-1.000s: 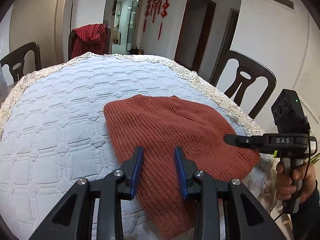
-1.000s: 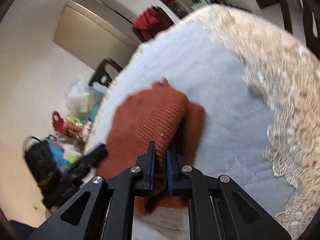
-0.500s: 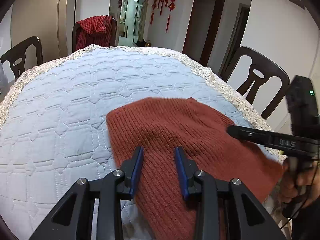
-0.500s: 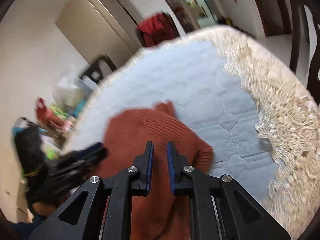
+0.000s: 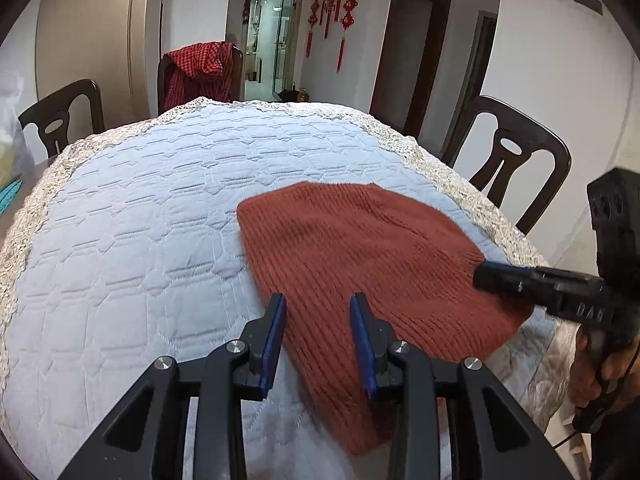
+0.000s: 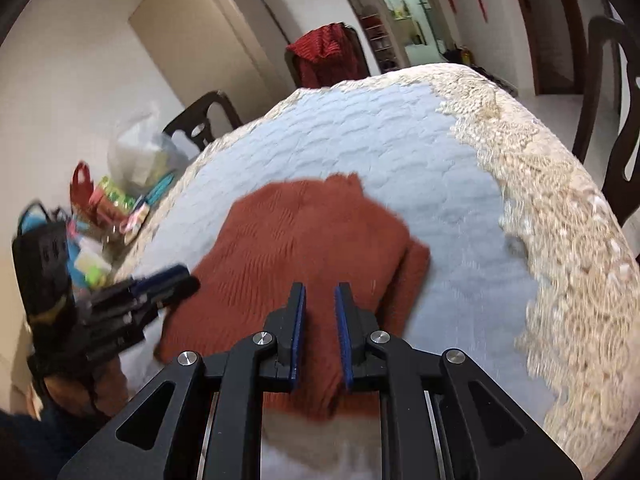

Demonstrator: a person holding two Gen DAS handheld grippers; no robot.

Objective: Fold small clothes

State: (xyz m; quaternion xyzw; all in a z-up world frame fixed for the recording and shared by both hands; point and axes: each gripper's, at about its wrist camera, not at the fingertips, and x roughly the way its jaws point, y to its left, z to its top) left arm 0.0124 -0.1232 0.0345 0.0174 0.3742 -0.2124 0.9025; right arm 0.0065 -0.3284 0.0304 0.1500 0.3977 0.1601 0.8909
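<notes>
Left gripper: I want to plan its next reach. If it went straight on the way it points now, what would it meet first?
Most likely the rust-red knit garment: the left gripper points down at its near edge, lying on the quilted tablecloth. Depth is unclear, so its fingers may already be close.

A rust-red ribbed knit (image 5: 360, 256) lies on a pale-blue quilted cloth (image 5: 140, 220).

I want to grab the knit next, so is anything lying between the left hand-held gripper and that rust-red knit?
Nothing visible: the left hand-held gripper hovers open right over the rust-red knit, only bare quilted cloth beside it.
</notes>
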